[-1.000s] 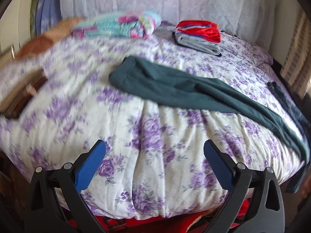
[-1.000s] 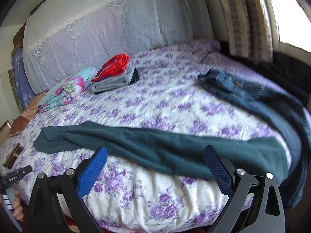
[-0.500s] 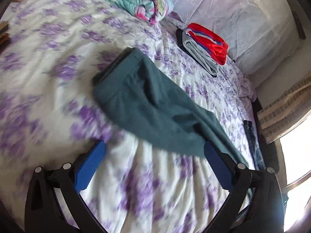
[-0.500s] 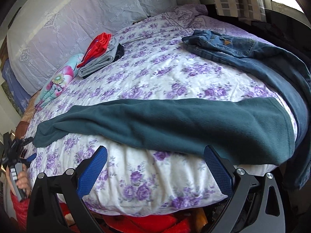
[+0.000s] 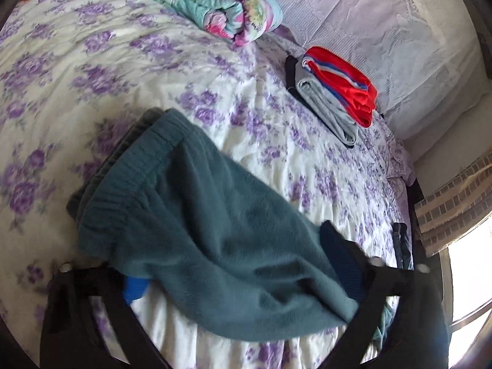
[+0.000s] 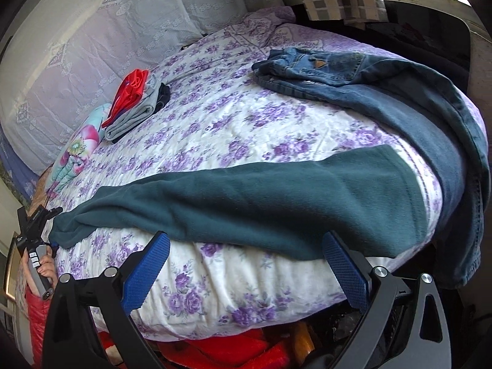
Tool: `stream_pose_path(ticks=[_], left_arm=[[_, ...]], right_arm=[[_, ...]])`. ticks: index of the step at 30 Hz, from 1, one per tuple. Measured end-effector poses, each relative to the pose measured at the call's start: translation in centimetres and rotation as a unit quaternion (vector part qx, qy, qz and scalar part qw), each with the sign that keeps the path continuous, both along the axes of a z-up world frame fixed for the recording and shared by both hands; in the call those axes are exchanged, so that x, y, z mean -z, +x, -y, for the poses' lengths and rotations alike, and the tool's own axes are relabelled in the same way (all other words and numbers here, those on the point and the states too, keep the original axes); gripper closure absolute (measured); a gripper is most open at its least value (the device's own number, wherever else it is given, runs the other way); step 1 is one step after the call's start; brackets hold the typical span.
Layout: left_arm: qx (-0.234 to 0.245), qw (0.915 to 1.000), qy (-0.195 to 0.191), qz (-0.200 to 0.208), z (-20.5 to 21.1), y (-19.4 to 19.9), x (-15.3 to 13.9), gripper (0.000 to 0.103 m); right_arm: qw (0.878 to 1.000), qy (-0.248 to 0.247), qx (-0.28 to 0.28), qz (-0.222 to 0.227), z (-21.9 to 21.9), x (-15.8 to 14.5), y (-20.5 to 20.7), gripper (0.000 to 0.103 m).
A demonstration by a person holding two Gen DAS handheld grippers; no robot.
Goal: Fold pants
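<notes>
Teal pants (image 6: 246, 206) lie lengthwise along the near edge of the bed (image 6: 233, 123), waistband toward the folded clothes stack (image 5: 335, 98), leg ends toward the jeans (image 6: 384, 92) at the other side. My left tongs (image 5: 243, 283) sit over the waistband end; their jaws are closing with the fleece between them, one blue pad partly under the lower edge of the cloth. Cannot confirm from the blurred view that the pads press on it yet, so I count this as not gripped. My right tongs (image 6: 246, 273) stand wide open and hold nothing, hovering just short of the leg section, pads either side of the bed's edge below the pants. Step in hand, as I judge it: secure both ends before lifting. To do it well I should take both waistband layers at the left, not one, and bring the right tongs onto the hem near the jeans without catching the floral cover (image 6: 215, 292).
</notes>
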State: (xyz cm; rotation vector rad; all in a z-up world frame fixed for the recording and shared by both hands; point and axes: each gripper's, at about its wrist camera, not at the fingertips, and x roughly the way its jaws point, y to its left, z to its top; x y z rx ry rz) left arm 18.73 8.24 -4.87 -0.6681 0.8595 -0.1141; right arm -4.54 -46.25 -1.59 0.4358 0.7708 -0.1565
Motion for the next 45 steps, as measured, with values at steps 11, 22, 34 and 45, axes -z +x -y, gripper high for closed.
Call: stream_pose_path(ticks=[11, 22, 34, 45], left_arm=[[-0.037, 0.9966, -0.03, 0.068, -6.9, -3.4, -3.3, 0.093], [-0.084, 0.995, 0.046, 0.028, -12.3, -9.7, 0.2, 0.092], [-0.089, 0.9956, 0.019, 0.021, -12.9, -10.3, 1.5, 0.09], [-0.065, 0.9926, 0.009, 0.102, -10.5, -13.3, -4.9, 0.09]], right_arm=[[0.997, 0.066, 0.026, 0.022, 3.5, -0.2, -1.6, 0.003], [0.987, 0.159, 0.014, 0.023, 4.1, 2.4, -0.3, 0.003], [0.983, 0.162, -0.05, 0.065, 2.1, 4.6, 5.3, 0.086], [0.977, 0.086, -0.068, 0.18, 5.9, -5.7, 8.8, 0.087]])
